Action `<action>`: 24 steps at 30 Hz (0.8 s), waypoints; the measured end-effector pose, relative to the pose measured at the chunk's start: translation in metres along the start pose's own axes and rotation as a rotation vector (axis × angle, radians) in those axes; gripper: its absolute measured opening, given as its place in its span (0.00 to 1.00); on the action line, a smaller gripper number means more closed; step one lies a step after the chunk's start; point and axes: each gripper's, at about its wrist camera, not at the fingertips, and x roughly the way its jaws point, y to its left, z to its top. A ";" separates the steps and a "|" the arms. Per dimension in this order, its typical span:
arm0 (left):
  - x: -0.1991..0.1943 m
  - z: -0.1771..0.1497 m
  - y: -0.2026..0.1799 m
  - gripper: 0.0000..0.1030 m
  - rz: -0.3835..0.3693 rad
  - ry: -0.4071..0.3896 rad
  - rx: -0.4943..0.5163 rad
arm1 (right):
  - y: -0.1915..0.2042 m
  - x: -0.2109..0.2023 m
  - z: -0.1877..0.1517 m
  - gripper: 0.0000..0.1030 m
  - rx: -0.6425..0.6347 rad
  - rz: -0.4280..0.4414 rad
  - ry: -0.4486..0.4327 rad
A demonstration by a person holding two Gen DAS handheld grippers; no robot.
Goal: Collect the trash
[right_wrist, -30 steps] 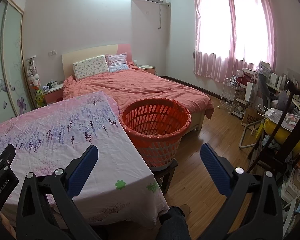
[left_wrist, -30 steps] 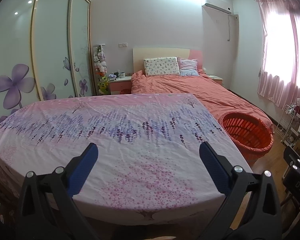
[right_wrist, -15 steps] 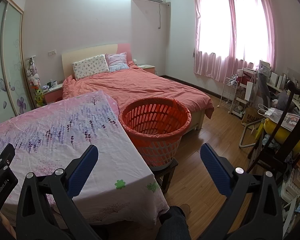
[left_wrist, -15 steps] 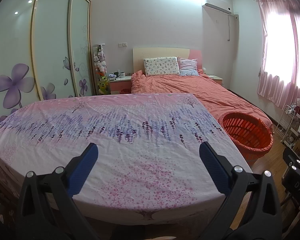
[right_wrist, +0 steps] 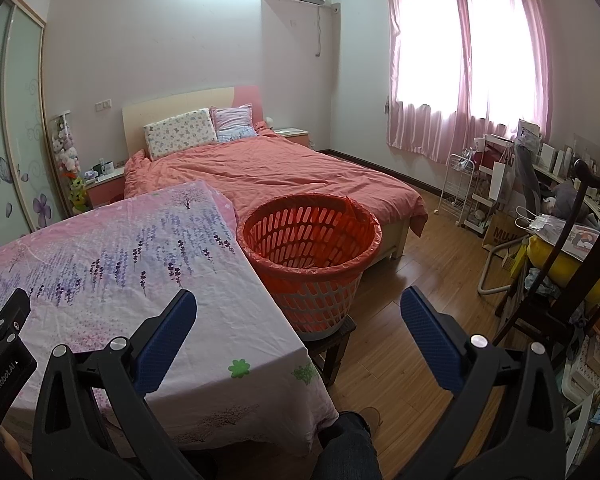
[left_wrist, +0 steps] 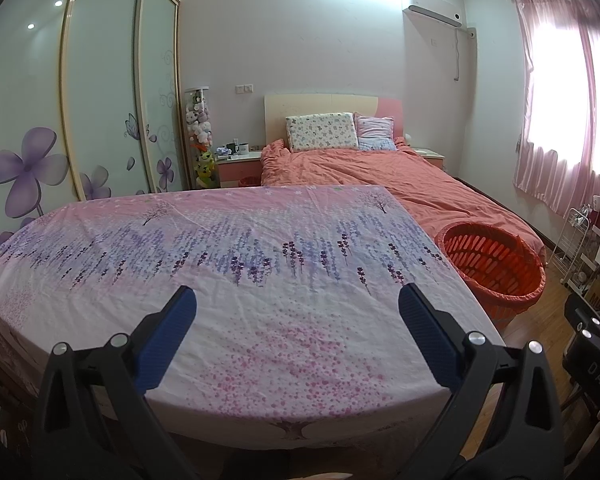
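The landmark is the table (left_wrist: 260, 280), draped in a pink cloth printed with lavender sprigs. At its far left corner stands a mirrored wardrobe (left_wrist: 100, 92) with purple flowers. Over its near edge hangs the left gripper (left_wrist: 296, 308), its blue-padded tongs spread wide and holding nothing. Over the table's right near corner hangs the right gripper (right_wrist: 298, 308), likewise spread and empty. No trash shows on the tablecloth in either view, and none is plain on the wooden floor (right_wrist: 400, 320) right of the table, so the task's things cannot be placed from here.

The step in hand seems to be finding something to pick up, or the job may already be finished. To do it well, sweep both cameras slowly along the table edges and the floor beside it, keeping the tongs apart until a piece sits squarely between the pads.

Touching the table's right side sits the orange basket (right_wrist: 312, 248), lined with an orange bag and raised on a dark stool. What shows of its inside looks empty, though its bottom is hidden.
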 end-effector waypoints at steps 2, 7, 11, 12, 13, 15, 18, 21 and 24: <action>0.000 0.000 0.000 0.96 0.000 0.000 0.000 | 0.000 0.000 0.000 0.98 0.000 0.000 0.000; 0.000 -0.001 0.000 0.96 0.001 0.001 0.000 | 0.000 0.000 0.000 0.98 0.000 0.000 0.001; 0.000 -0.002 -0.001 0.96 -0.001 0.003 0.000 | 0.000 0.000 0.000 0.98 0.000 0.000 0.001; 0.000 -0.002 -0.001 0.96 -0.001 0.003 0.000 | 0.000 0.000 0.000 0.98 0.000 0.000 0.001; 0.000 -0.002 -0.001 0.96 0.000 0.004 0.000 | 0.000 0.000 0.000 0.98 0.000 0.000 0.001; 0.001 -0.002 -0.001 0.96 0.000 0.003 0.001 | 0.000 0.000 0.001 0.98 0.000 0.000 0.001; 0.000 -0.002 -0.002 0.96 -0.001 0.002 0.002 | 0.000 0.000 0.001 0.98 0.000 0.000 0.001; 0.001 -0.003 -0.002 0.96 -0.002 0.002 0.002 | 0.000 0.000 0.001 0.98 0.000 0.000 0.001; 0.001 -0.003 -0.003 0.96 -0.002 0.003 0.001 | 0.000 0.000 0.001 0.98 0.000 0.001 0.001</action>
